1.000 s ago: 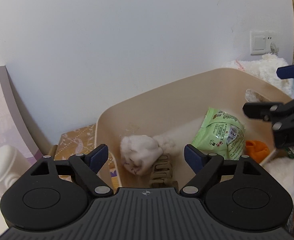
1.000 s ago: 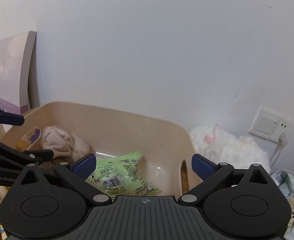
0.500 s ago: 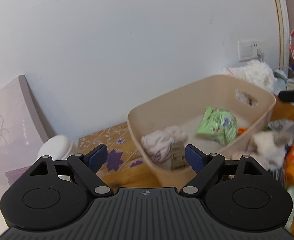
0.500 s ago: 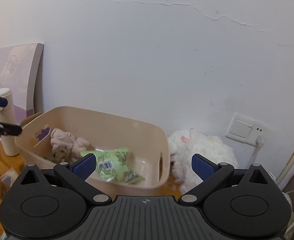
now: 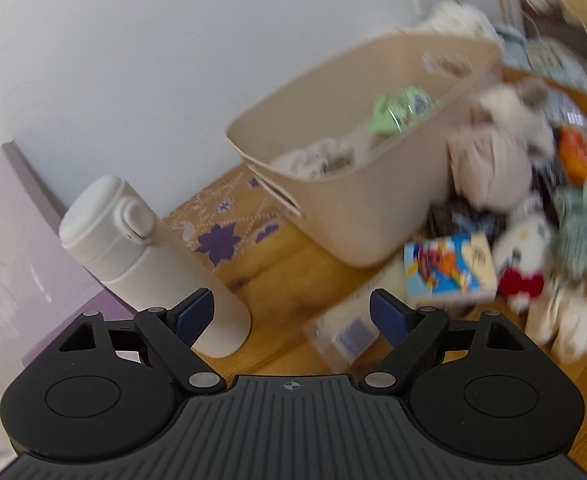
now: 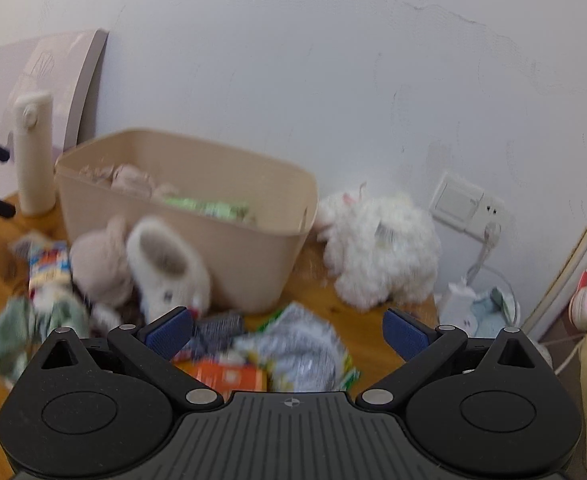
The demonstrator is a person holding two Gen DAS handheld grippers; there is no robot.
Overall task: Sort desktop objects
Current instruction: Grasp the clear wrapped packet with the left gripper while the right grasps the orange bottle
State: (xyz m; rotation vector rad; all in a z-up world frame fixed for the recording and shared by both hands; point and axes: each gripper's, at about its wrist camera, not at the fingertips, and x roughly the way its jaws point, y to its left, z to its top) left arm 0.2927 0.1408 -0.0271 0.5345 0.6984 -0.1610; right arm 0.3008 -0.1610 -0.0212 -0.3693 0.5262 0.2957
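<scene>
Left claw (image 5: 292, 314): jaws spread wide, nothing held; bare tabletop (image 5: 277, 280) seen between them. Right claw (image 6: 288, 331): likewise wide apart and empty, held over loose pile, judged ready for next pick.

Near: crumpled packet (image 6: 301, 344), orange pack (image 6: 229, 376), colourful box (image 5: 449, 272); print blurred, no writing readable.

Middle: soft toys (image 6: 141, 268) heaped against bin wall, still unsorted.

Beyond: beige bin (image 6: 253, 256) on tabletop, green packet (image 5: 403, 112) and cloth (image 5: 313, 158) already inside.

Far: bottle (image 5: 141, 256) upright beside bin; white plush (image 6: 377, 248) against wall.
</scene>
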